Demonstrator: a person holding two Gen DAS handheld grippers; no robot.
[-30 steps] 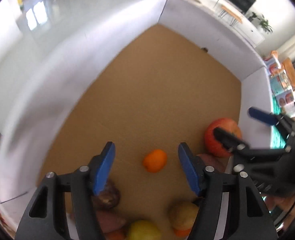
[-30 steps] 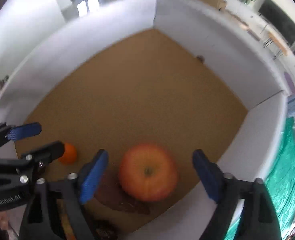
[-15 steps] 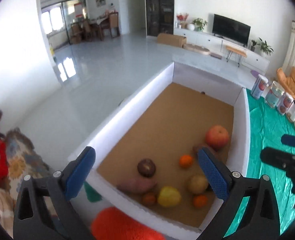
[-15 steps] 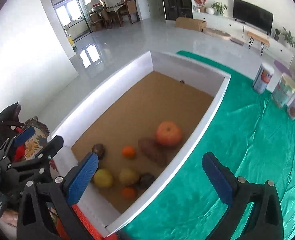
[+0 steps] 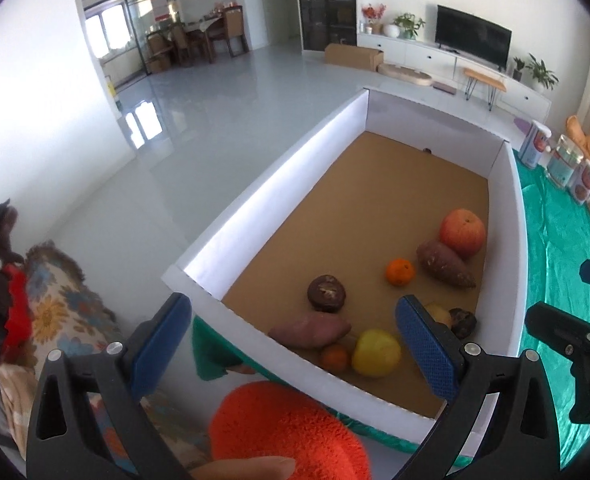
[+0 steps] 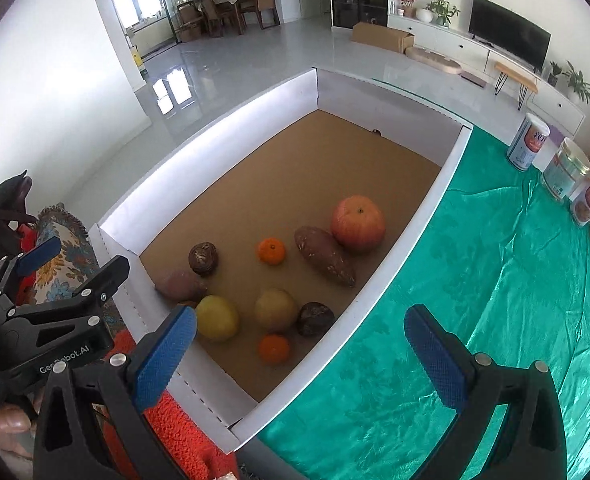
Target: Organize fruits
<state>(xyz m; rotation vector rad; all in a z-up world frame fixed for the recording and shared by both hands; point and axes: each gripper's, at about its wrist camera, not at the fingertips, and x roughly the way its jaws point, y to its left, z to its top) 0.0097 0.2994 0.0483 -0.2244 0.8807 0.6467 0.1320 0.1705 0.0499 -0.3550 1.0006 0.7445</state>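
Both grippers gape above the fruit box, nothing held.
Left wrist view: the left gripper (image 5: 295,336), its jaws just opened wide, is empty above the white box (image 5: 511,240) holding the apple (image 5: 462,232) and orange (image 5: 400,272). Right wrist view: the right gripper (image 6: 299,344), jaws likewise just spread, is empty over the box's near corner and the green cloth (image 6: 495,300).

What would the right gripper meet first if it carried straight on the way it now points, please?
Probably the near right wall of the white box, or the green cloth just outside it. The open right gripper holds nothing; depth is unclear.
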